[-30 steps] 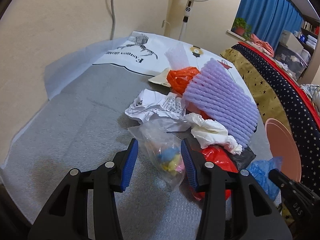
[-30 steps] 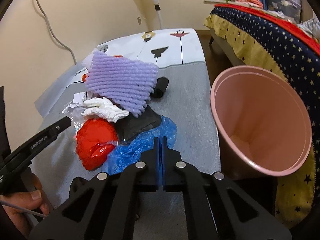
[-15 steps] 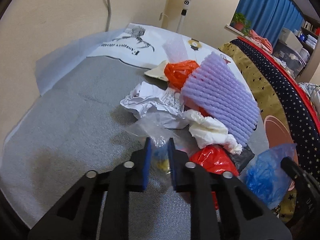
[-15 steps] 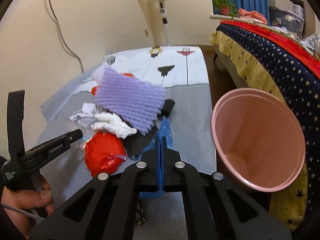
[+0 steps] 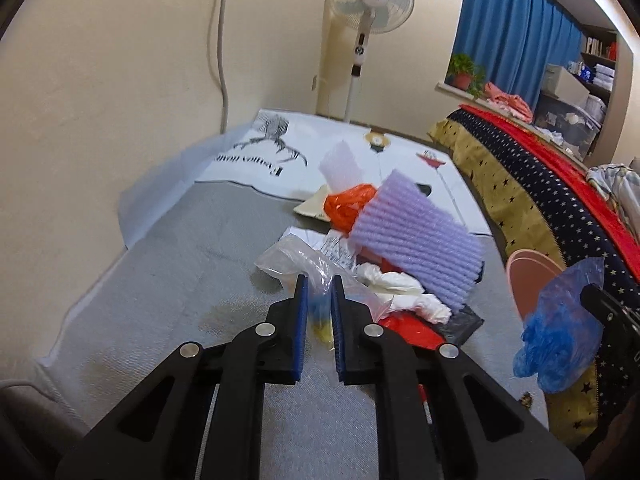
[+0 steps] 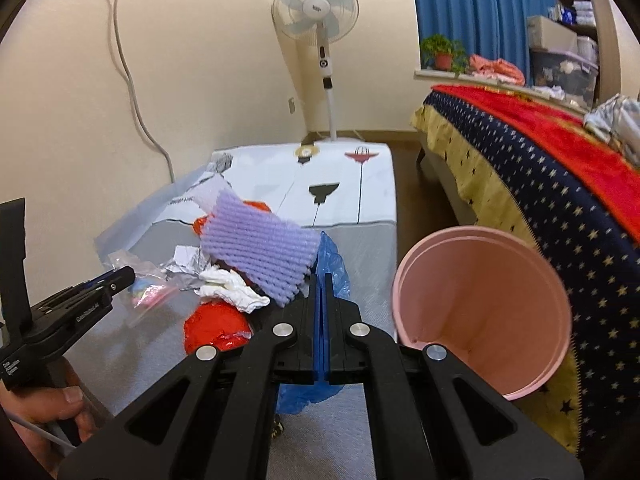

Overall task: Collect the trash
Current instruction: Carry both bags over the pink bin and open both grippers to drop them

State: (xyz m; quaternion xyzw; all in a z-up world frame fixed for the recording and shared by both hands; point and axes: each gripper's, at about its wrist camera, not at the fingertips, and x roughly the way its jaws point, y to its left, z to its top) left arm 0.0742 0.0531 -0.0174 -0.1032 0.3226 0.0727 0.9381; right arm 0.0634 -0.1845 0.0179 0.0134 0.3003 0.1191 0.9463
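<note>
My left gripper (image 5: 318,286) is shut on a clear plastic bag (image 5: 304,258) with small coloured bits inside, lifted above the grey mat. My right gripper (image 6: 321,280) is shut on a blue plastic bag (image 6: 334,258), held up in the air; that bag also shows in the left wrist view (image 5: 560,332). A pink bin (image 6: 480,304) stands tilted to the right of my right gripper. The trash pile holds purple foam (image 6: 256,246), a red bag (image 6: 214,328), white tissue (image 6: 230,284) and crumpled paper (image 6: 184,260).
A bed with a starred blue, red and yellow cover (image 6: 540,184) runs along the right. A standing fan (image 6: 316,12) is at the far wall. The grey mat (image 5: 160,280) and a white printed sheet (image 5: 272,152) cover the floor by the left wall.
My left gripper closed on the clear bag and lifted it. My right gripper rose with the blue bag off the mat.
</note>
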